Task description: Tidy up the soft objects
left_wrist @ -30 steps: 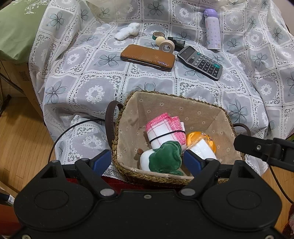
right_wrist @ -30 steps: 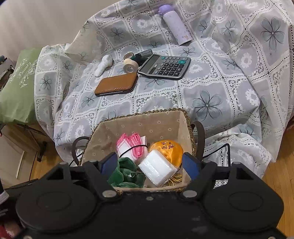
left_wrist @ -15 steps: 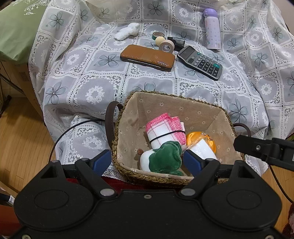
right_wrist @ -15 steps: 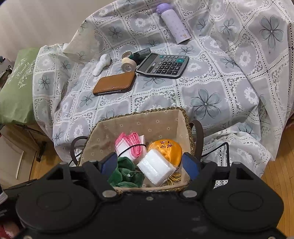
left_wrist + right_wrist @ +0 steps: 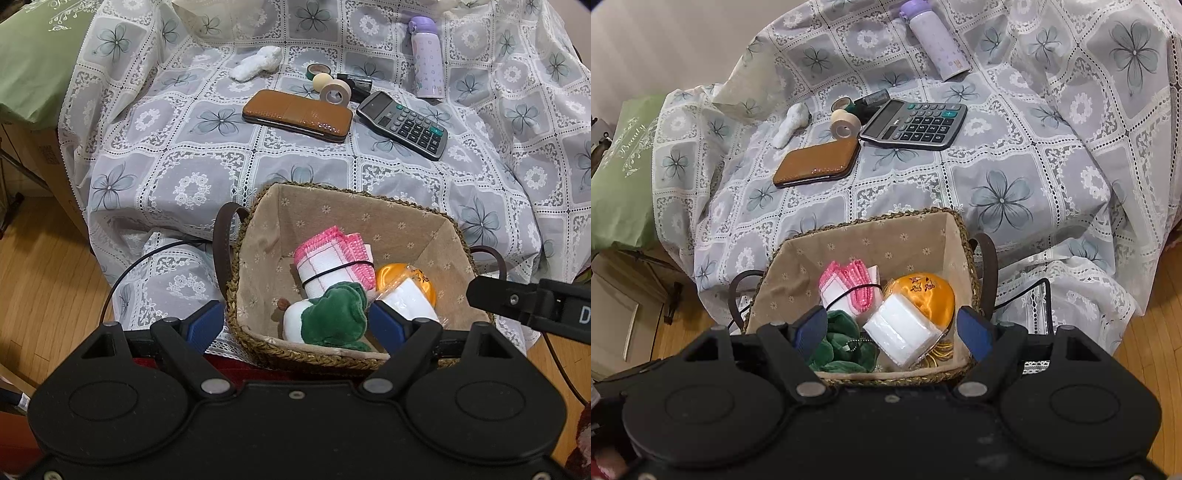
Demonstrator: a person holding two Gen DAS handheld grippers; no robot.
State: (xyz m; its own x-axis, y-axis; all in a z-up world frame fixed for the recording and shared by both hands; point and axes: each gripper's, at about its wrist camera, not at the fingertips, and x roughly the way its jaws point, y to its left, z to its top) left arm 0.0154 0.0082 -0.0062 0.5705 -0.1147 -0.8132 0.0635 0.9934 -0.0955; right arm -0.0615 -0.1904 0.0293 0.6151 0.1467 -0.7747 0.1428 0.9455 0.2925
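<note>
Four soft things are lying in the basket (image 5: 255,236): a pink-edged cloth roll (image 5: 328,258) bound with a black band, a green plush toy (image 5: 332,317), an orange pouch (image 5: 406,275) and a white packet (image 5: 901,330). They are resting packed together toward the end of the basket nearest the fingers, which suggests the basket is serving as the collection point for the soft goods.

One soft thing is sitting outside it: a white fluffy toy (image 5: 256,64), well beyond the fingers on the patterned cloth (image 5: 155,177), past the brown wallet (image 5: 295,114). In my judgement it is the item not yet sorted. The calculator (image 5: 402,125), tape rolls (image 5: 334,92) and purple bottle (image 5: 424,55) are hard goods and, I judge, are being left where they lie for that reason.

The left gripper (image 5: 295,328) is hovering just above the near rim of the basket, its blue fingers (image 5: 205,326) spread wide and gripping nothing; the plush toy is showing between them but apart from both pads. The right gripper (image 5: 892,332) is hanging over the same near rim, fingers (image 5: 973,330) likewise spread wide and empty, with the white packet and the plush toy lying between and beyond them. A black part of the right tool is showing at the right edge of the left view, so the two are being held side by side. Both are pointing forward and downward across the basket toward the far items.
</note>
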